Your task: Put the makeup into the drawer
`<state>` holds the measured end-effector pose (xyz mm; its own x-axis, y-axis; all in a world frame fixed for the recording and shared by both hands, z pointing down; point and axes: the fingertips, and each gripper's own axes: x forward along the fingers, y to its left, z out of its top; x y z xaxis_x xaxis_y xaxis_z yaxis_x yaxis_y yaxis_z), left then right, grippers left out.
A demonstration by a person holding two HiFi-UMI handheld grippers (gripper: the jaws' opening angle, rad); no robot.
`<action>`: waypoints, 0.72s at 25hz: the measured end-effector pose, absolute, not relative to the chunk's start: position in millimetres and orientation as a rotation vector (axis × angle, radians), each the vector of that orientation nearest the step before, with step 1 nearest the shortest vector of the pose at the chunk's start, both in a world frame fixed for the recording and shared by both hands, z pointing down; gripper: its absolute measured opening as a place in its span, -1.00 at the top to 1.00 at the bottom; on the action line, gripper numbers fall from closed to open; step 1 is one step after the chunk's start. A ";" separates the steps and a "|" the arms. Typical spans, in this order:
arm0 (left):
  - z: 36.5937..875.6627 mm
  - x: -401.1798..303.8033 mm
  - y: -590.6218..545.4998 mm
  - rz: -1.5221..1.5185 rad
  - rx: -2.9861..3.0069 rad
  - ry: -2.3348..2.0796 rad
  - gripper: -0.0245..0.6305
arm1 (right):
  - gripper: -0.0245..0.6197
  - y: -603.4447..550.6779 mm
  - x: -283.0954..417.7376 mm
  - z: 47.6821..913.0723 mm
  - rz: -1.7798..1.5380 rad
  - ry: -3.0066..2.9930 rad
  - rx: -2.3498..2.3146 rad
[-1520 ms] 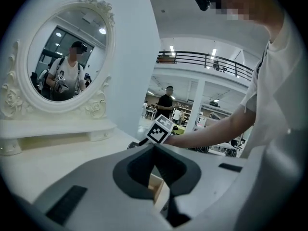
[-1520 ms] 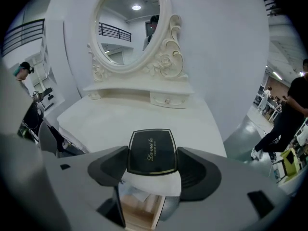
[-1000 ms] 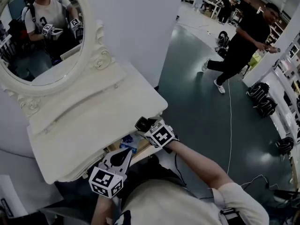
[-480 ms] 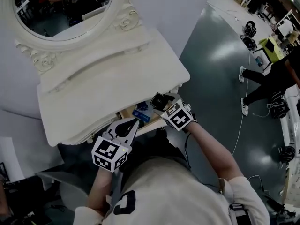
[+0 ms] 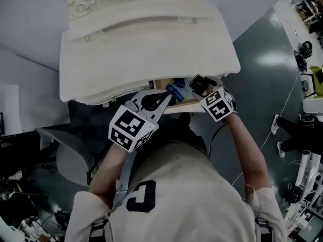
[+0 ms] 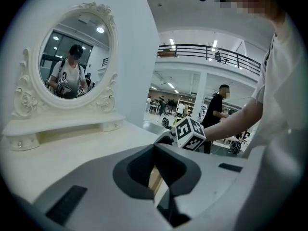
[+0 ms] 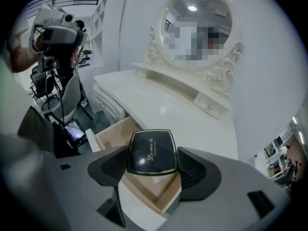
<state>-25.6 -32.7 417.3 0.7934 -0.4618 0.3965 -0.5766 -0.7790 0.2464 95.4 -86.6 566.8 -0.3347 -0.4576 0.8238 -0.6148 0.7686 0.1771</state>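
A black square makeup compact (image 7: 150,152) with gold print sits clamped between the jaws of my right gripper (image 7: 153,163). It hangs over the open wooden drawer (image 7: 111,133) of the white dressing table (image 7: 159,107). In the head view the right gripper (image 5: 201,85) is at the drawer's (image 5: 192,106) right end, under the table's front edge. A blue item (image 5: 175,91) lies inside the drawer. My left gripper (image 5: 165,98) points at the drawer from the left, jaws together and holding nothing. In the left gripper view the left gripper (image 6: 159,179) faces the tabletop and the right gripper's marker cube (image 6: 188,133).
An oval white-framed mirror (image 7: 197,20) stands on a raised shelf with small drawers at the back of the table. A grey chair (image 5: 70,155) is to the person's left. People walk the dark floor (image 5: 262,59) to the right, where a cable lies.
The head view has tilted steeply down, so the mirror has left it. Both grippers sit closer to the drawer, the right one still gripping the compact at the drawer's right end.
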 end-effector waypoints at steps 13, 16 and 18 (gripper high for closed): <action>435.8 -66.8 -36.7 0.463 2.506 -0.939 0.75 | -0.09 -77.5 64.4 637.5 0.325 -1.966 0.620; 436.7 -62.9 -39.4 0.467 2.499 -0.938 0.75 | -0.09 -78.9 66.8 651.4 0.386 -1.952 0.631; 438.1 -62.1 -40.5 0.471 2.492 -0.936 0.75 | -0.09 -80.9 67.6 660.5 0.419 -1.937 0.634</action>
